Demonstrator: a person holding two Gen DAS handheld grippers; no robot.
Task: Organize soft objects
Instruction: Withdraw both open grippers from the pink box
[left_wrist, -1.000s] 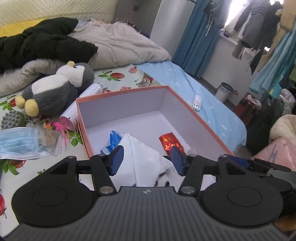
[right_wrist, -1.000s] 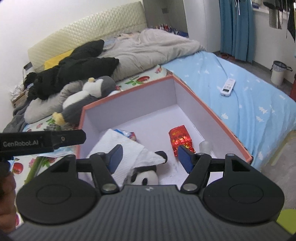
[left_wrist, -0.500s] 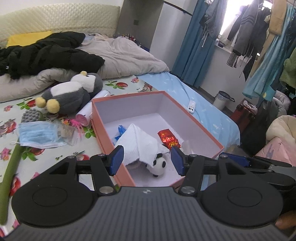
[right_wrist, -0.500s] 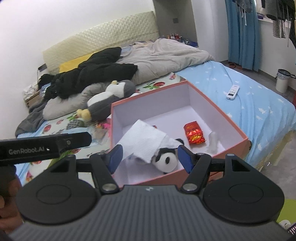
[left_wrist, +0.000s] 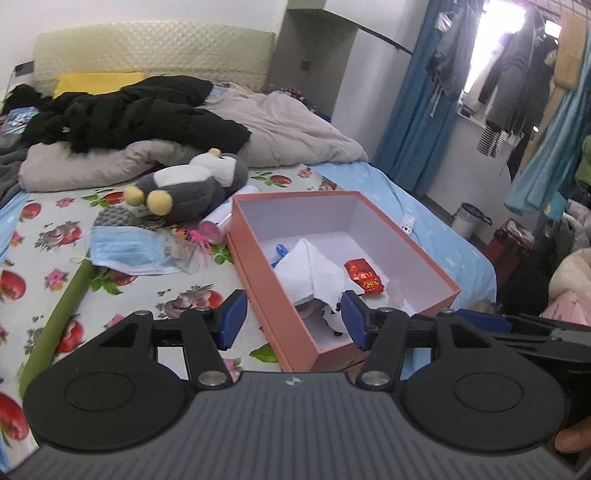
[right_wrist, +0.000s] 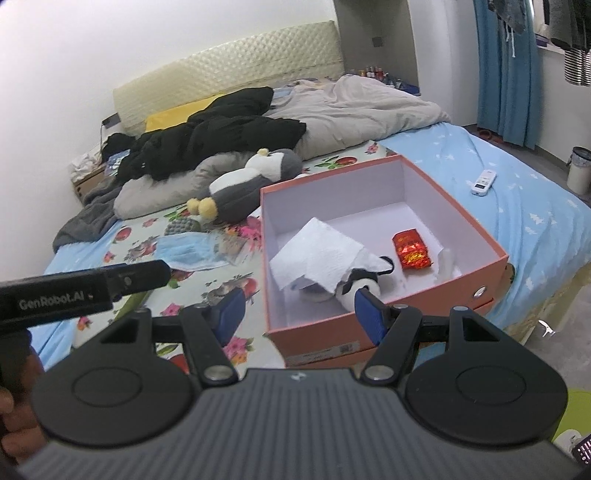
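An orange box sits on the bed near its foot edge. Inside lie a white paper towel, a small panda plush partly under it, and a red foil packet. A grey and white penguin plush lies behind the box. A blue face mask rests to its left. My left gripper and right gripper both hang open and empty in front of the box's near end.
A grey duvet, black clothing and a pillow fill the head of the bed. A remote lies on the blue sheet. A green stick, pink-capped bottle and grey ball lie on the floral sheet. A bin stands by the curtain.
Both grippers have drawn back and up from over the box, so the whole box and more of the bed show. Their jaws stayed as wide as before.
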